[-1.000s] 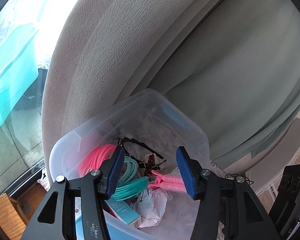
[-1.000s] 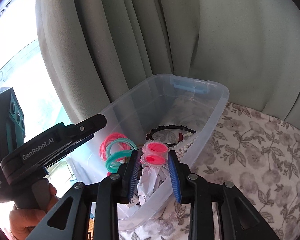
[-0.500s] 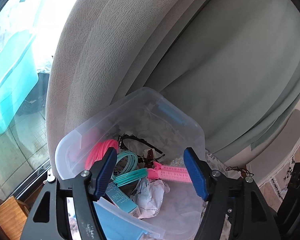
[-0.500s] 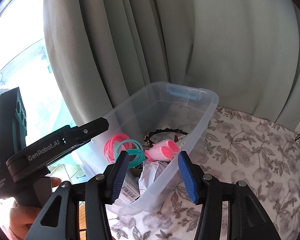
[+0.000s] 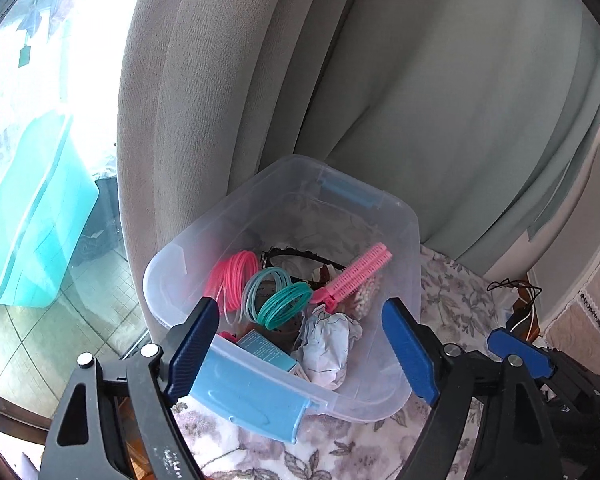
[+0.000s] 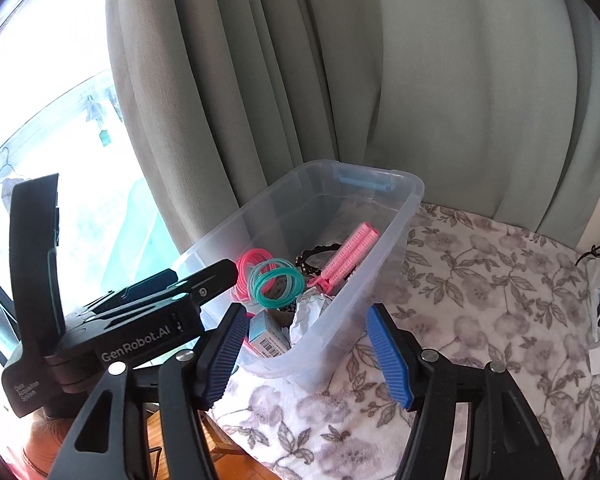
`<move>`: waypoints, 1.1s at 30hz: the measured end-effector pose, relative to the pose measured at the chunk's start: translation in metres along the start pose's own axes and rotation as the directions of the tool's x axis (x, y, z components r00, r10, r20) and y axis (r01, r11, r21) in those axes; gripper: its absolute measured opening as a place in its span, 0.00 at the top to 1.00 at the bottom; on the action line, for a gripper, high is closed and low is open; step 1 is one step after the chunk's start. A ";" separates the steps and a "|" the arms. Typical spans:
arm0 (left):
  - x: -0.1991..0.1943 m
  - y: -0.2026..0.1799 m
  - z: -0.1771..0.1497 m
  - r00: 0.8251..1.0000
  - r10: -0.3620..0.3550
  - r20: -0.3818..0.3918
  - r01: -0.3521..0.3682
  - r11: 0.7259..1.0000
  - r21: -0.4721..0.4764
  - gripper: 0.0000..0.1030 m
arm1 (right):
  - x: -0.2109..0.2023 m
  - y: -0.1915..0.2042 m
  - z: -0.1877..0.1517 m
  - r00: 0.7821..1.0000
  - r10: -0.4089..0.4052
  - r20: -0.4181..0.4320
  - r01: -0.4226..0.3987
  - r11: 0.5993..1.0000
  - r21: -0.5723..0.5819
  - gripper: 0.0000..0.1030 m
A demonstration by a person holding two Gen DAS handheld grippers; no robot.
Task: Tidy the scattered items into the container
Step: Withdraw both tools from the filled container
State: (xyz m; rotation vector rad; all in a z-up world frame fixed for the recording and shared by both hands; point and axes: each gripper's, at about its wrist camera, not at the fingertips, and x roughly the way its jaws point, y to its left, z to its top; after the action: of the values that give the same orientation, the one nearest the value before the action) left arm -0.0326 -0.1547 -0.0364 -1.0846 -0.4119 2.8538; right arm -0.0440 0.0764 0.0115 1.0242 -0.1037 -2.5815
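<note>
I see the clear plastic box (image 5: 396, 240) on the flowered cloth (image 6: 480, 300), by the curtain (image 6: 420, 80). The pink clip (image 5: 356, 276), rings (image 5: 284, 304) and crumpled paper (image 5: 328, 344) lie inside. My left gripper (image 5: 302, 346) and right gripper (image 6: 306, 354) hold nothing; their jaws are opening.

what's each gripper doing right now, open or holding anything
left gripper: jaws opening, nothing between them, above the clear bin.
right gripper: jaws opening, nothing held, at the bin's near end.
</note>
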 end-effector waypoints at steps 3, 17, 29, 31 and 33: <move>-0.001 -0.004 -0.003 1.000 0.002 -0.003 -0.001 1.000 0.011 0.18 | -0.004 -0.001 -0.004 1.000 0.006 -0.011 -0.006 1.000 0.015 0.30; -0.011 -0.013 -0.015 1.000 -0.014 0.003 0.014 1.000 0.019 0.12 | -0.021 -0.006 -0.013 1.000 -0.027 0.003 0.027 0.999 0.024 0.00; -0.016 -0.018 -0.015 1.000 0.014 -0.024 -0.013 1.000 0.023 0.12 | -0.026 -0.012 -0.014 0.999 -0.045 0.002 0.045 0.998 0.046 0.00; -0.016 -0.017 -0.016 1.000 0.018 -0.022 -0.017 1.000 0.023 0.12 | -0.025 -0.012 -0.015 0.999 -0.045 -0.003 0.045 0.998 0.044 0.00; -0.017 -0.017 -0.018 1.000 0.022 -0.021 -0.021 1.000 0.023 0.12 | -0.025 -0.011 -0.015 0.999 -0.041 -0.006 0.041 0.998 0.043 0.00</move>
State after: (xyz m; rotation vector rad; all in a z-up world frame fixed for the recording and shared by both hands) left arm -0.0089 -0.1369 -0.0336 -1.1207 -0.3682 2.8557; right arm -0.0204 0.0965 0.0140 1.0595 -0.1391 -2.6238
